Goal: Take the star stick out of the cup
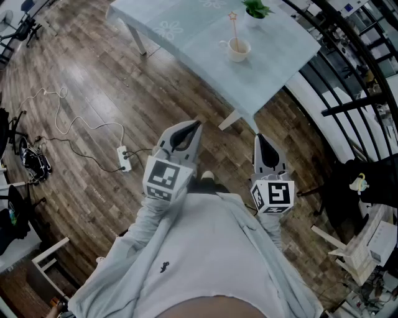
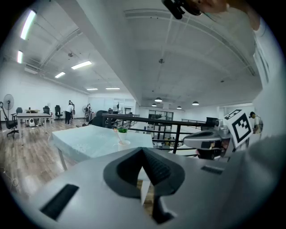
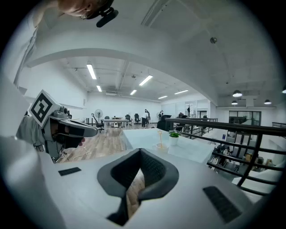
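Note:
A white cup (image 1: 238, 49) stands on the pale table (image 1: 186, 31), far ahead of me. The thin star stick (image 1: 234, 23) leans upright in the cup, its star above the rim. Both grippers hang over the wooden floor, well short of the table. My left gripper (image 1: 194, 126) is shut with nothing in it, and so is my right gripper (image 1: 259, 139). In the left gripper view the cup (image 2: 123, 143) shows small beyond the left gripper (image 2: 143, 151). In the right gripper view the cup (image 3: 161, 147) and star stick (image 3: 159, 137) lie beyond the right gripper (image 3: 140, 152).
A small potted plant (image 1: 255, 9) stands just behind the cup. A black railing (image 1: 348, 68) runs along the right of the table. A power strip (image 1: 124, 159) with a white cable lies on the floor at the left. Desks and people stand far back.

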Demonstrator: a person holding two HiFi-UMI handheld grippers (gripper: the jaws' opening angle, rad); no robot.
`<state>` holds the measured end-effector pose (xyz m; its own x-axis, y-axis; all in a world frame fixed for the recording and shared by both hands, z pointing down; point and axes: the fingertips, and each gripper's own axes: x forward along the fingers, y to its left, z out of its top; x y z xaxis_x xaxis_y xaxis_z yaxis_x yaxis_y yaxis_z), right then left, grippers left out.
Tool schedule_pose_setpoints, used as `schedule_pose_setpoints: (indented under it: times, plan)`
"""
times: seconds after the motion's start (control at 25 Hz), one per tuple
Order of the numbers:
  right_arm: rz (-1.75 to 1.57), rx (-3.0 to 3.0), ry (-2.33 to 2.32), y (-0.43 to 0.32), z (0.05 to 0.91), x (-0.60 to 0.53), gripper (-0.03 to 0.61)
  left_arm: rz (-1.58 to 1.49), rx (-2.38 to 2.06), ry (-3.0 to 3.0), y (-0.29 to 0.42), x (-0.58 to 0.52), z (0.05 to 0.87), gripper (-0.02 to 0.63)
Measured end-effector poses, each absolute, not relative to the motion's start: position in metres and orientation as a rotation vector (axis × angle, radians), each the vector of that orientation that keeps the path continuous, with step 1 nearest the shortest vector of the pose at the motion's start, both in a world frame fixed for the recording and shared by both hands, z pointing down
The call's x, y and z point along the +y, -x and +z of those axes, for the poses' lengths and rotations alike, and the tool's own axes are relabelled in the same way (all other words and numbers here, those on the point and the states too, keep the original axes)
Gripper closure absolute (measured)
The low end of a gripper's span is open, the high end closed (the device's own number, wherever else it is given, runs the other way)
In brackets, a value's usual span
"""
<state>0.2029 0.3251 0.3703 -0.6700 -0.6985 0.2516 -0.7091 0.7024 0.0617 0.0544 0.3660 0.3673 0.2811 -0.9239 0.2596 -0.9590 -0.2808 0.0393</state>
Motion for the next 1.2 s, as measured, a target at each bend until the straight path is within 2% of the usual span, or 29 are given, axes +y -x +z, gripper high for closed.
schedule_pose_setpoints:
  times: [0.68, 0.96, 1.2]
  plan:
    - [0.103, -2.715, -1.086, -0.213, 0.383, 0.325, 0.563, 0.271, -1.915, -2.235, -0.043, 0.388, 0.369, 0.594]
    - [0.092, -2.710, -1.069, -0.170, 0.392, 0.287, 0.563, 0.264, -1.917, -2.256, -0.005, 0.345, 0.373, 0.594]
    - [0.085, -2.687, -1.129, -0.109, 0.380, 0.217, 0.563, 0.260, -1.887, -2.304, 0.064, 0.267, 0.361, 0.594]
